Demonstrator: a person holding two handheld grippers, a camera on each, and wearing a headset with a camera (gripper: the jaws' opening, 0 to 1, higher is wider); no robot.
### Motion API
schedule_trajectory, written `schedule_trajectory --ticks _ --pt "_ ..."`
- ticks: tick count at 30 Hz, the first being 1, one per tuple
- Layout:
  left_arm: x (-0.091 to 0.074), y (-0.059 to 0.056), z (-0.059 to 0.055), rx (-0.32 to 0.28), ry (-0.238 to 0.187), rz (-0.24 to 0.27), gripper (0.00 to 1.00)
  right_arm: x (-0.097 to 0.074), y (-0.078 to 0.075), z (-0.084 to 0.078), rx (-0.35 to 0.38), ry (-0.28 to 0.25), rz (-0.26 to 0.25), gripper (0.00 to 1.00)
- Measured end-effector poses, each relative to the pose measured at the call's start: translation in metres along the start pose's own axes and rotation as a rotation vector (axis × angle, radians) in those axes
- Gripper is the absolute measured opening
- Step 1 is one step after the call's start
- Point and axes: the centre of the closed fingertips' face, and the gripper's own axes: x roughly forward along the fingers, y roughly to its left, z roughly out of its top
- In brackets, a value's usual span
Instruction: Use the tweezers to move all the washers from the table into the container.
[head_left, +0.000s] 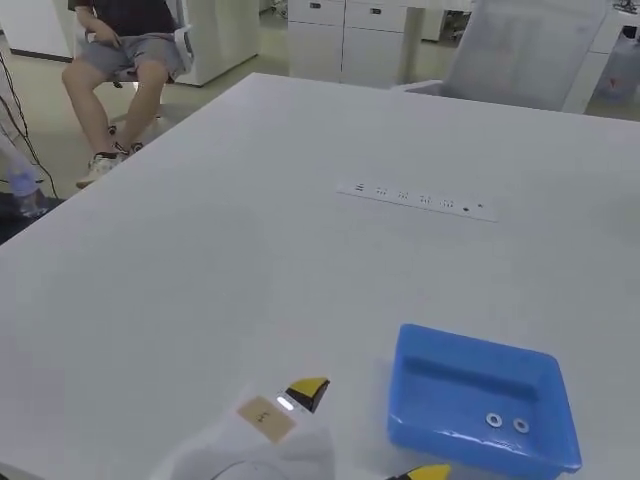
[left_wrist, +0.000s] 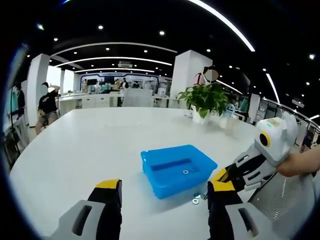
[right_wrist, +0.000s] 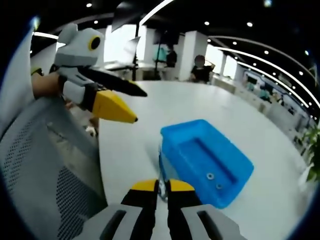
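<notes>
This is an open-plan office. A big white table (head_left: 250, 250) carries a power strip (head_left: 417, 198) at mid-frame. White drawer cabinets (head_left: 345, 30) line the top edge, with a desk chair (head_left: 530, 50) upper right and a person (head_left: 125, 60) seated upper left. Ceiling spotlights (left_wrist: 100, 27) and a potted plant (left_wrist: 205, 100) show beyond.

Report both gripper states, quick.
Left gripper: open, holding nothing.
Right gripper: shut on the tweezers.

Blue container (head_left: 470, 445) on table (head_left: 230, 260), two washers (head_left: 493, 420) inside, apparent power strip (head_left: 418, 200) beyond
</notes>
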Motion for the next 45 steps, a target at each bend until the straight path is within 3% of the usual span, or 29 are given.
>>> schedule_trajectory --ticks 9,22,24,26,28,35,45 --pt "0.001 0.0 -0.003 0.004 0.014 -0.001 0.69 -0.002 0.003 -0.002 0.0 0.004 -0.008 0.03" --pt "0.002 -0.003 -0.006 0.007 0.03 -0.013 0.67 -0.003 0.009 -0.002 -0.147 0.042 -0.024 0.03" --pt "0.002 -0.004 -0.005 -0.001 0.023 -0.019 0.67 -0.004 0.009 -0.002 -0.153 0.049 -0.021 0.03" --pt "0.002 -0.01 0.003 -0.032 -0.019 -0.051 0.71 -0.005 0.009 -0.001 -0.156 0.057 -0.022 0.03" --pt "0.001 -0.009 0.004 -0.033 -0.023 -0.049 0.71 -0.007 0.009 -0.001 -0.163 0.057 -0.025 0.03" --pt "0.002 -0.012 0.004 -0.037 -0.022 -0.062 0.72 -0.019 0.004 0.019 -0.163 0.012 -0.053 0.03" --pt "0.003 -0.012 0.001 -0.029 -0.006 -0.062 0.7 -0.029 -0.015 0.051 -0.151 -0.066 -0.098 0.03"
